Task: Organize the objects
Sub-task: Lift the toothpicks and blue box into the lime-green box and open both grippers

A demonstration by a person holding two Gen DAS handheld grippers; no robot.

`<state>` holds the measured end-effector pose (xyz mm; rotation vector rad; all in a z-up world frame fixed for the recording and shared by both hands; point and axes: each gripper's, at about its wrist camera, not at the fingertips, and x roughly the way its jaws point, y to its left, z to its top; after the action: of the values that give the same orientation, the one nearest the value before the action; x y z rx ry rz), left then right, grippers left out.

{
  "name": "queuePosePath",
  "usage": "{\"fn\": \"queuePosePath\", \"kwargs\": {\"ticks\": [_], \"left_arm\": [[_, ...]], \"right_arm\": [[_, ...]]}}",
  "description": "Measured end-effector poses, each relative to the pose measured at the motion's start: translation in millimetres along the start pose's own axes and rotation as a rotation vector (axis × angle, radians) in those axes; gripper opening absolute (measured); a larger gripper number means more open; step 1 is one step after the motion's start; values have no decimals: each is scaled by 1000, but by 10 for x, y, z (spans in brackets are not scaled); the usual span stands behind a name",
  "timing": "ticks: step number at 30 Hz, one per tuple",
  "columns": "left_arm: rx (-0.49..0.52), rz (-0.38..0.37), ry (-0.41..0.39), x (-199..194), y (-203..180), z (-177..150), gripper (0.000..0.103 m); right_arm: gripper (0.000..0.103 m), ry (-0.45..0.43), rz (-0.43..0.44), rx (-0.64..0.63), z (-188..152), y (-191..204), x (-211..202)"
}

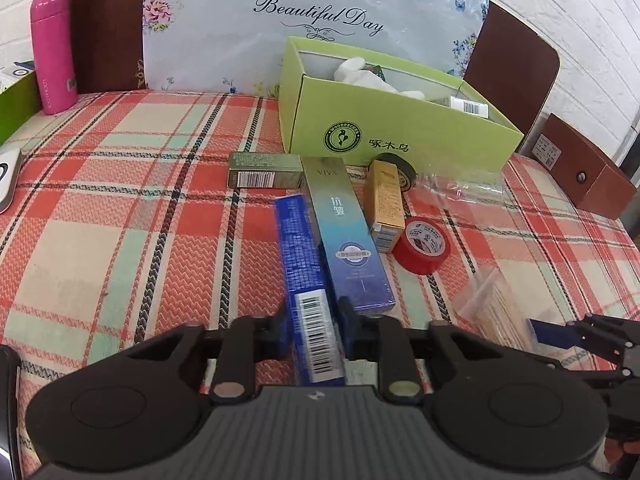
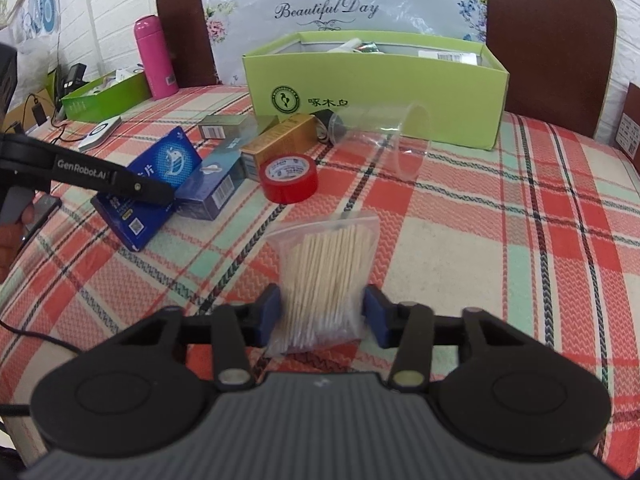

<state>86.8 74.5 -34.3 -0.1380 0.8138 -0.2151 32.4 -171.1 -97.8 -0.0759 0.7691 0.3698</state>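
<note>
My left gripper [image 1: 314,330] is shut on a dark blue box [image 1: 306,276], held tilted on its edge; it also shows in the right wrist view [image 2: 150,188]. My right gripper [image 2: 324,312] is shut on a clear bag of cotton swabs [image 2: 326,276], seen at the right in the left wrist view [image 1: 492,304]. Beside the blue box lie a long teal-blue VIVX box [image 1: 348,236], a gold box [image 1: 386,204], a grey-green box [image 1: 264,170], red tape [image 1: 422,246] and black tape [image 1: 400,166]. The open green box [image 1: 400,120] stands behind them.
A pink bottle [image 1: 52,52] and another green box [image 1: 16,108] stand at the far left. A clear plastic tube [image 2: 384,136] lies by the green box. A brown box [image 1: 580,168] sits at the right. Chairs [image 2: 548,40] stand behind the table.
</note>
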Motion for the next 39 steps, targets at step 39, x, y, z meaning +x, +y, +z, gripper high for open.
{"fn": "queuePosePath", "kwargs": {"ticks": [39], "left_arm": [[128,41,-223,771,-543,1970,40]], "right_arm": [[48,-302,-97,40,2028,-506,775]]}}
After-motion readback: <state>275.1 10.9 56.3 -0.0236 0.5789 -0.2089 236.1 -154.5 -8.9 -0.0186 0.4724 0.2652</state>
